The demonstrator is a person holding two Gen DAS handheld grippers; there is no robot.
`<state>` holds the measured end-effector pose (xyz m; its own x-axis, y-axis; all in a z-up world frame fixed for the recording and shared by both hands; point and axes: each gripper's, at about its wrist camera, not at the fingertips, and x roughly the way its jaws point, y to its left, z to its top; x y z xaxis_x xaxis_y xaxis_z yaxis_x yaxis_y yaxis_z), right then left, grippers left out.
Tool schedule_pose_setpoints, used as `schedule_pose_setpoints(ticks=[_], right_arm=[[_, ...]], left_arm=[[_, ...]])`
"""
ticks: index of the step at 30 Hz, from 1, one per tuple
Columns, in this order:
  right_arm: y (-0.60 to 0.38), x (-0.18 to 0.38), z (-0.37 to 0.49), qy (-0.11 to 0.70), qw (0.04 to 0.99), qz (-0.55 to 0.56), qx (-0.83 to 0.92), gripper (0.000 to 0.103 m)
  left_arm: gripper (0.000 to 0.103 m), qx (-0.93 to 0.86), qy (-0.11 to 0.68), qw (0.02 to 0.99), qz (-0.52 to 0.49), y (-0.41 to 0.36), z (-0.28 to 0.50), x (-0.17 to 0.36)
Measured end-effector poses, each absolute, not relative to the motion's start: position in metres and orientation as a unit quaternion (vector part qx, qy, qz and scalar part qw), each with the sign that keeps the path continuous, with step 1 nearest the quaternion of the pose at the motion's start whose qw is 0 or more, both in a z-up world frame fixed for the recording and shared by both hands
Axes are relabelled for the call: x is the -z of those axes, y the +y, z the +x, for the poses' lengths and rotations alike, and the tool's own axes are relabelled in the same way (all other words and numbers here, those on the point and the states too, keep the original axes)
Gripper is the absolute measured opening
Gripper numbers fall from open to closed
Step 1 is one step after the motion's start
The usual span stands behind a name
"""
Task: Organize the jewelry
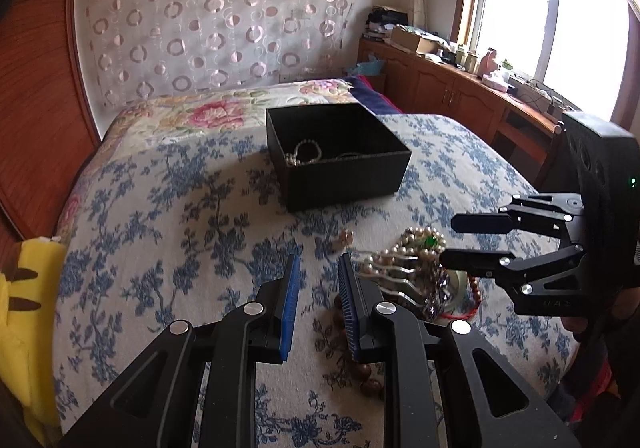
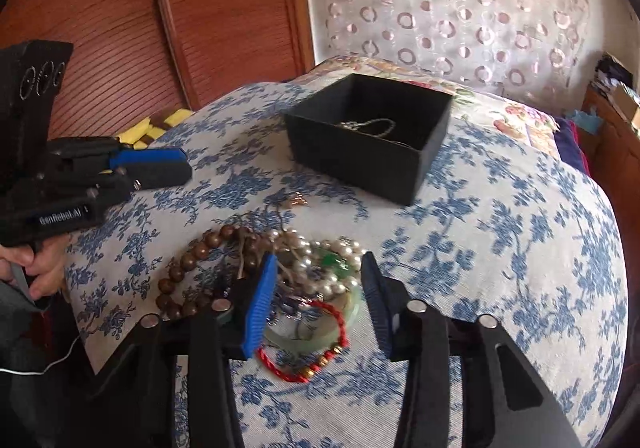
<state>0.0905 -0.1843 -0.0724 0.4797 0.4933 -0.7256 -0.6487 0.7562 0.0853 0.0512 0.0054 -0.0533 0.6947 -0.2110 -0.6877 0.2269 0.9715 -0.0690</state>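
A black open box (image 1: 340,152) (image 2: 372,136) stands on the bed with a pearl strand (image 1: 306,153) (image 2: 372,125) inside. A jewelry pile lies in front of it: pearl necklace (image 2: 320,264) (image 1: 416,244), brown wooden bead bracelet (image 2: 196,268) (image 1: 360,372), red cord bracelet (image 2: 320,348), green jade bangle (image 2: 316,336). A small earring (image 1: 346,237) (image 2: 298,200) lies apart. My left gripper (image 1: 318,268) (image 2: 160,164) is open and empty, left of the pile. My right gripper (image 2: 318,268) (image 1: 460,240) is open, its jaws straddling the pile.
The bed has a blue floral cover (image 1: 180,208). A yellow plush toy (image 1: 28,288) lies at the left edge. A wooden headboard (image 2: 120,8) and a patterned curtain (image 1: 216,8) stand behind. A cluttered wooden cabinet (image 1: 460,80) runs under the window.
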Motion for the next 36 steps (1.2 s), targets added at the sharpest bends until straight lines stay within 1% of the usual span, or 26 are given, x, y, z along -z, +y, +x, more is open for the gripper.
schedule_pose_setpoints(ticks=[3, 11, 14, 17, 18, 19, 20, 21, 28, 36], right_arm=[[-0.175, 0.075, 0.088, 0.386, 0.851, -0.124, -0.334, 0.034], [-0.166, 0.080, 0.088, 0.388, 0.846, -0.152, -0.333, 0.032], [-0.167, 0.080, 0.090, 0.392, 0.841, -0.146, -0.342, 0.026], [-0.169, 0.080, 0.093, 0.396, 0.839, -0.138, -0.346, 0.024], [-0.170, 0.080, 0.094, 0.398, 0.839, -0.131, -0.348, 0.020], [-0.172, 0.081, 0.095, 0.400, 0.840, -0.128, -0.344, 0.012], [-0.175, 0.081, 0.097, 0.403, 0.839, -0.119, -0.345, 0.012], [-0.177, 0.081, 0.098, 0.405, 0.838, -0.114, -0.348, 0.009], [-0.183, 0.075, 0.099, 0.391, 0.849, -0.118, -0.334, 0.009], [-0.202, 0.049, 0.103, 0.360, 0.871, -0.111, -0.316, 0.009]], left_arm=[[0.019, 0.119, 0.378, 0.918, 0.003, 0.008, 0.050, 0.060], [0.019, 0.121, 0.382, 0.916, -0.005, 0.008, 0.049, 0.065], [0.019, 0.121, 0.383, 0.916, -0.005, 0.007, 0.050, 0.066], [0.019, 0.123, 0.382, 0.916, -0.005, 0.006, 0.050, 0.066], [0.019, 0.124, 0.382, 0.916, -0.005, 0.006, 0.049, 0.066], [0.019, 0.124, 0.383, 0.916, -0.005, 0.005, 0.049, 0.067], [0.019, 0.124, 0.383, 0.915, -0.005, 0.005, 0.049, 0.067], [0.019, 0.124, 0.384, 0.915, -0.005, 0.005, 0.049, 0.068], [0.019, 0.129, 0.388, 0.913, -0.004, 0.002, 0.050, 0.071], [0.019, 0.135, 0.389, 0.911, -0.001, -0.005, 0.048, 0.073]])
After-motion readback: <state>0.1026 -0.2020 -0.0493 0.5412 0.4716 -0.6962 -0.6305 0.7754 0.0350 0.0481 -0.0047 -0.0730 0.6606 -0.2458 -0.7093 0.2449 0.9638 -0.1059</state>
